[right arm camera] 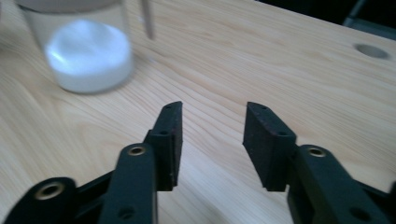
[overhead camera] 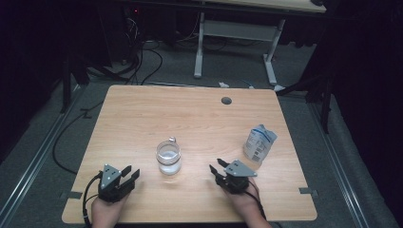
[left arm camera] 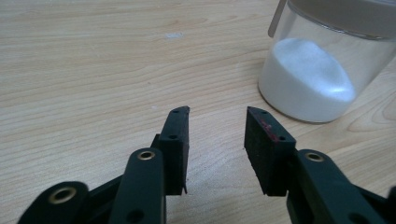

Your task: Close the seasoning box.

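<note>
The left tongs sit low near the front edge of the light wooden table. Their jaws stand partly apart and nothing is between them. The right tongs sit near the front edge too, on the other side, also partly apart and holding nothing.

Between the two, a bit farther back on the table, stands the clear round glass jar with white powder in the bottom. It stands upright, so its long way goes up and down. A lid is on top, and a small tab or clasp sticks out at its rim.

In the left gripper view the jar is ahead of the left tongs and off to one side, near but not touching. In the right gripper view the jar is ahead of the right tongs and off to the other side, a little blurry. Both tongs look about as near to it. To reach it, either one would have to turn in toward the middle and go forward.

A blue and white soft pouch stands behind the right tongs, well apart from the jar. A small round grey hole is far back in the table. Nothing lies between the tongs and the jar.
</note>
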